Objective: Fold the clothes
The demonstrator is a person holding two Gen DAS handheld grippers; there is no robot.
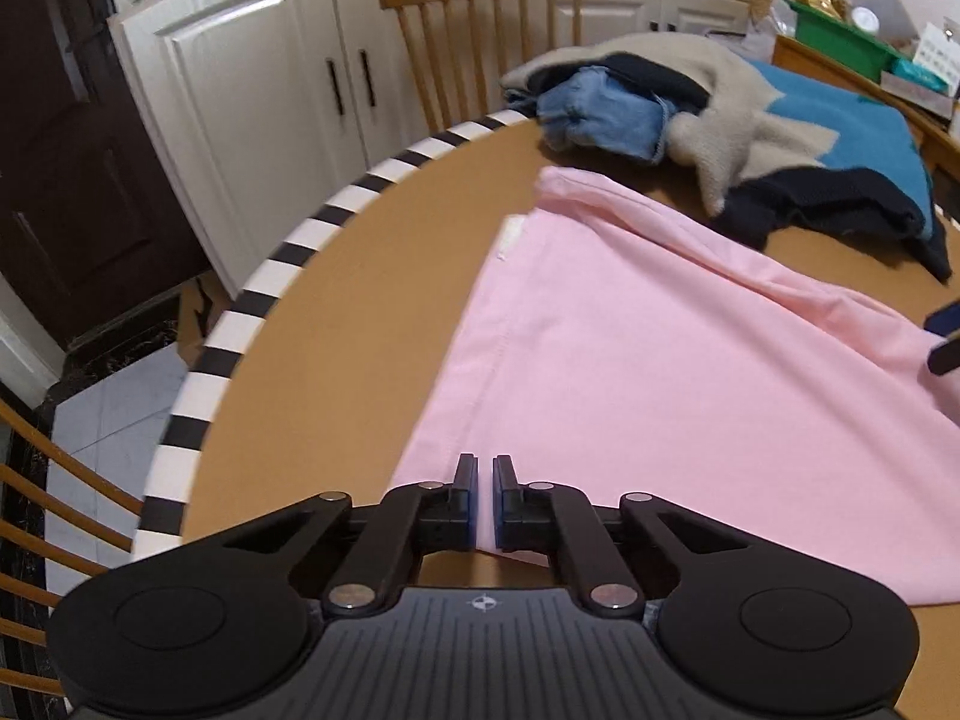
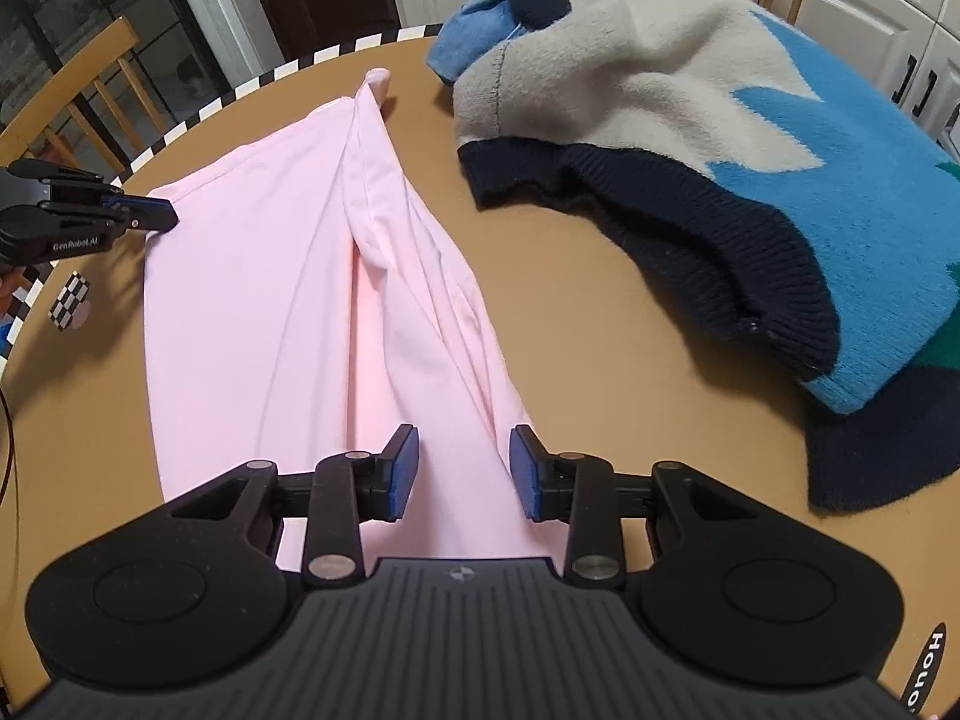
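The denim garment (image 2: 465, 39) lies mostly hidden under the sweater (image 2: 690, 96).

The pink garment (image 2: 288, 276) lies spread on the round table, a long smooth panel running from the frame's bottom centre up toward the upper left, with a bunched ridge of folds along its right side. To its right sits a heap: a thick knit sweater (image 2: 720, 120) in cream, bright blue and navy, draped over a crumpled denim piece (image 2: 474, 42) at the top.
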